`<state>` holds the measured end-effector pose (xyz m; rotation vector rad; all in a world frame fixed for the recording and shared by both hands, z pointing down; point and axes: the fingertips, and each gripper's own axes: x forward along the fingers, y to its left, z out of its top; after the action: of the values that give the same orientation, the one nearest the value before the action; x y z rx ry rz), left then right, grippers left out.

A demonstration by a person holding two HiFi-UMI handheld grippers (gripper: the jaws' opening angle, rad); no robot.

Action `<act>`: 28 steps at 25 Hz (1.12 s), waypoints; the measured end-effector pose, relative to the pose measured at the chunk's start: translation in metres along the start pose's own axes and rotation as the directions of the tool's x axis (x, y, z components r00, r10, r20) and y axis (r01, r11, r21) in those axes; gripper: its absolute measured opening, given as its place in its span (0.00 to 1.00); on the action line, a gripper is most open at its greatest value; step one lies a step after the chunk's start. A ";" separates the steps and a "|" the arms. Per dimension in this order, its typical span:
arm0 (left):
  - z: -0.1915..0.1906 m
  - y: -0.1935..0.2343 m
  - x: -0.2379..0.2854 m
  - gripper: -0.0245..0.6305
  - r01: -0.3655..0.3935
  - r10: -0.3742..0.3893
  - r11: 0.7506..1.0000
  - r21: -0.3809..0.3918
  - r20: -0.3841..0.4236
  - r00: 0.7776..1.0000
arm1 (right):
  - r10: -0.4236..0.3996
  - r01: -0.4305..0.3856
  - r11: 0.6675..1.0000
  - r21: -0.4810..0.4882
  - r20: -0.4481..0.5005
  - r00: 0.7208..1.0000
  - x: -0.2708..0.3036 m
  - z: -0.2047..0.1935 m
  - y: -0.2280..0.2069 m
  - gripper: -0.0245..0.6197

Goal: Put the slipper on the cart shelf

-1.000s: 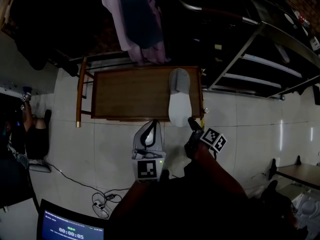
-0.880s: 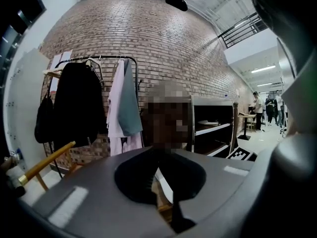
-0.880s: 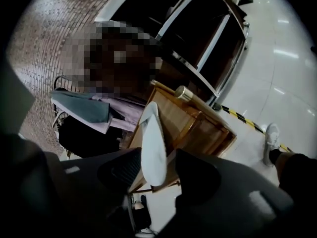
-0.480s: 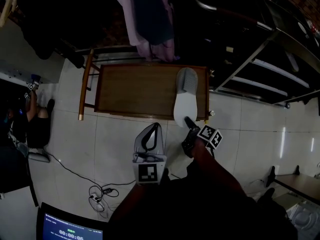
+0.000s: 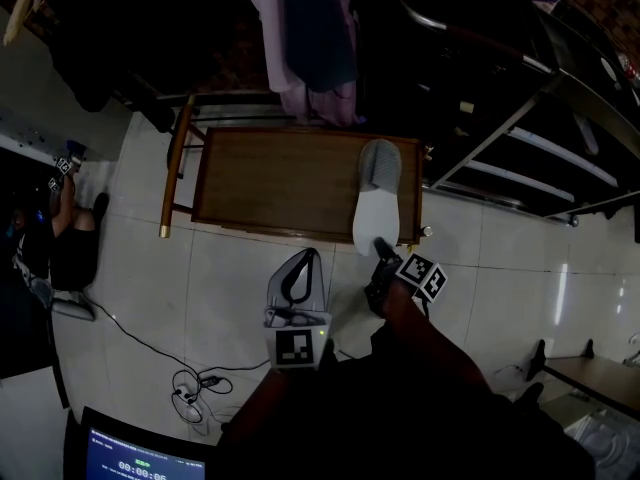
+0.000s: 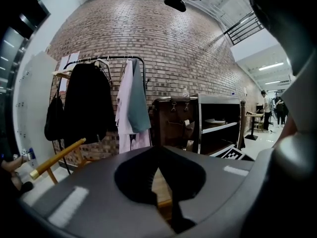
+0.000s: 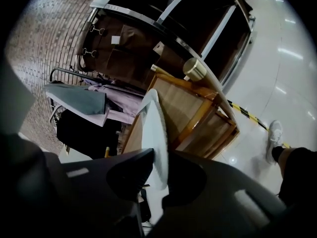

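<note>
Right gripper (image 5: 382, 247), jaws just closed narrowly on the heel of the slipper (image 5: 374, 204), which lies on the cart (image 5: 270, 183) top overhanging its near edge: hold firmly, keep the sole level when moving it; left gripper (image 5: 298, 273) idles, jaws together.

The wooden cart shelf (image 5: 280, 183) stands on a pale tiled floor (image 5: 240, 278). A grey-and-white slipper (image 5: 375, 198) lies along its 3 o'clock end, toe toward 12 o'clock, heel overhanging the 6 o'clock edge. A tangled cable (image 5: 203, 381) lies on the floor toward 7 o'clock.
</note>
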<state>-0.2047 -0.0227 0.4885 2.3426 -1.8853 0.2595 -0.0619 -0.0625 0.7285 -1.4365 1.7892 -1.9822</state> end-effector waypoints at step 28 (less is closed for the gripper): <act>0.050 0.016 -0.001 0.06 0.154 -0.143 0.986 -0.061 0.148 0.979 | 0.376 0.395 0.338 -0.854 0.507 0.775 -0.184 0.039 0.215 0.11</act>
<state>-0.2176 -0.0352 0.4388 2.4973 -1.7328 0.0076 -0.0387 -0.0390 0.4448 -1.9536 2.5561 0.0326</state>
